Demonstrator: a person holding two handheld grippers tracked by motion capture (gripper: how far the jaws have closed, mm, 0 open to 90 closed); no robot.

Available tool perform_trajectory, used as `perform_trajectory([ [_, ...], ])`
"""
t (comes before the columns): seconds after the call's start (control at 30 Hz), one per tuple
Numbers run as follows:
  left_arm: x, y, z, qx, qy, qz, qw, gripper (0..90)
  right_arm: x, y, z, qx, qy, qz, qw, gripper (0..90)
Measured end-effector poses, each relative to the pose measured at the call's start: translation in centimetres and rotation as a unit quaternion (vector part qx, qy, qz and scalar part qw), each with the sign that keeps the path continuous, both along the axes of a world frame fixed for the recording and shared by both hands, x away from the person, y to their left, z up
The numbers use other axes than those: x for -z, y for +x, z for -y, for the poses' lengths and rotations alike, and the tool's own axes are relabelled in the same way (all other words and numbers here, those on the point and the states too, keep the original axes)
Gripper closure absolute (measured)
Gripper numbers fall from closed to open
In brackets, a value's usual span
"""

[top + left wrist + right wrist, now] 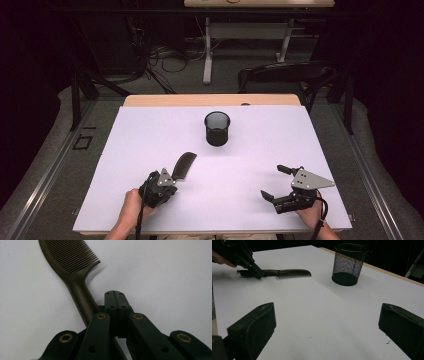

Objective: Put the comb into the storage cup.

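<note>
Because the comb (184, 165) looks like a one-piece moulded plastic item, treat it as light and stiff, with a smooth, possibly slippery finish. The teeth are fine and closely spaced; judge them the weakest part and do not clamp there. Take hold on the rounded handle, across its narrow width and close to where it widens into the toothed head, so that the load sits near the pads and the comb cannot pivot. Since it lies flat on the white table sheet (150, 130), expect little clearance for a pad to get under it.

Position of the comb: it lies on the near left part of the sheet, handle end nearest the person, toothed head pointing far and slightly right towards the black mesh cup (217, 129), which stands well apart at the far centre.

State of the left gripper (172, 181): its jaws are pressed fully together with nothing between them. In the left gripper view the closed tips (115, 293) sit just to the right of the handle (82, 302), which runs alongside and passes under the linkage. Whether the tips touch the handle cannot be told.

State of the right gripper (276, 182): jaws spread wide and empty, at the near right, well apart from the comb.
</note>
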State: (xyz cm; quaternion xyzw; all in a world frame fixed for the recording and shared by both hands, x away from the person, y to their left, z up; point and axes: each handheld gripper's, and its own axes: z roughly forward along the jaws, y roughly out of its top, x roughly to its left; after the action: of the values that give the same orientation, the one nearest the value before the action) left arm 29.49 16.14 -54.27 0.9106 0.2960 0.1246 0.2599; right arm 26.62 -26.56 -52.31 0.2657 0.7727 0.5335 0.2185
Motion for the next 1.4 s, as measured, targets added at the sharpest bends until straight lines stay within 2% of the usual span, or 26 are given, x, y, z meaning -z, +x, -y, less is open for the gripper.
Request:
perform_trajectory([
  [0.3, -0.1, 0.4, -0.5, -0.009, 0.005, 0.004, 0.9999, 90.0, 0.0, 0.1, 0.0, 0.0, -0.001, -0.003, 1.0, 1.0],
  [0.53, -0.4, 0.2, -0.6, -0.003, -0.01, 0.006, 0.9999, 89.3, 0.0, 0.0, 0.0, 0.0, -0.002, -0.001, 1.0, 0.9],
  [0.63, -0.8, 0.1, -0.6, 0.001, -0.023, 0.002, 0.9997, 81.5, 0.0, 0.0, 0.0, -0.001, -0.003, -0.002, 1.0, 1.0],
  [0.77, -1.6, -0.1, -0.8, -0.002, -0.036, 0.006, 0.9993, 69.3, 0.0, 0.0, 0.0, 0.0, -0.001, -0.002, 1.0, 1.0],
  [0.83, -2.0, -0.1, -0.9, -0.013, -0.038, 0.009, 0.9992, 59.1, 0.0, 0.0, 0.0, 0.0, -0.001, -0.001, 1.0, 1.0],
  [0.9, -2.4, -0.1, -1.1, -0.018, -0.038, 0.012, 0.999, 53.1, 0.0, 0.0, 0.0, 0.0, -0.002, 0.0, 1.0, 1.0],
  [1.0, -2.6, 0.1, -1.4, -0.031, -0.037, 0.014, 0.9987, 40.4, 0.0, 0.0, 0.0, 0.002, -0.004, -0.004, 1.0, 1.0],
  [1.17, -2.9, 0.4, -1.4, -0.044, -0.026, 0.012, 0.9986, 26.3, 0.0, 0.1, -0.1, 0.003, -0.006, -0.003, 1.0, 1.0],
  [1.4, -3.4, 0.7, -0.9, -0.052, -0.005, 0.003, 0.9986, 16.5, 0.1, 0.1, -0.1, 0.007, -0.006, -0.007, 0.9999, 0.9],
])
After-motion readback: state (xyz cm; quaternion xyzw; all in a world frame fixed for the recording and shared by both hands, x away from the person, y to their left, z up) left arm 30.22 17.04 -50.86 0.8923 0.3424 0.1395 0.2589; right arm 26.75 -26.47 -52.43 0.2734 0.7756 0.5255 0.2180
